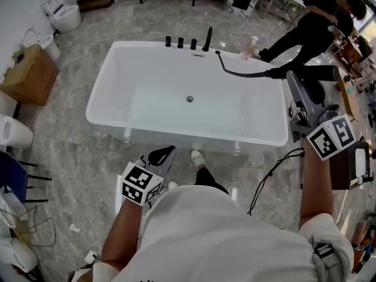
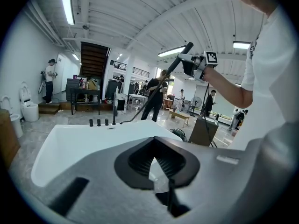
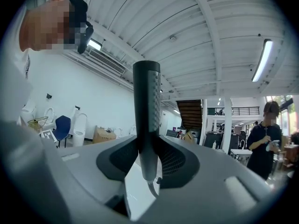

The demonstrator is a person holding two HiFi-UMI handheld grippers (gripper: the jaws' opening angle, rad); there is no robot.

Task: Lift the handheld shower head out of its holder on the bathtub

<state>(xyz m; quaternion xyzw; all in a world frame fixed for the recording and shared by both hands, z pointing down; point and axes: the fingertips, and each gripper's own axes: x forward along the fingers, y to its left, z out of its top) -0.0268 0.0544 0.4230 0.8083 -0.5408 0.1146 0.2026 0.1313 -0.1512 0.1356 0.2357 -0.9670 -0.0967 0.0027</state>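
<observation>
Slip risk is judged highest at the right gripper [image 3: 147, 146]: the shower head [image 3: 146, 111] is pinched only low on its smooth, round handle, so a pull from the hose [image 1: 235, 70] could twist it or drag it out of the pads. Jaws are seen partly spread, pressed on the dark handle from both sides; the head sticks up well past them. The lower end and the hose joint are seen just behind the pads.

The left gripper [image 2: 153, 161] is held low by the tub's near side. Its jaws are read as pressed together at the tips, with nothing between them.

The shower head is held in the air beyond the right end of the bathtub [image 1: 117, 57], clear of the black fittings [image 1: 188, 42] on the far rim; the lift is judged done. The hose is strung from that rim across to the handle, nearly taut. More pull could strain it, or sweep the bottle [image 1: 251, 46] off the rim. A person [image 1: 311, 28] stands near that corner and could be bumped.
</observation>
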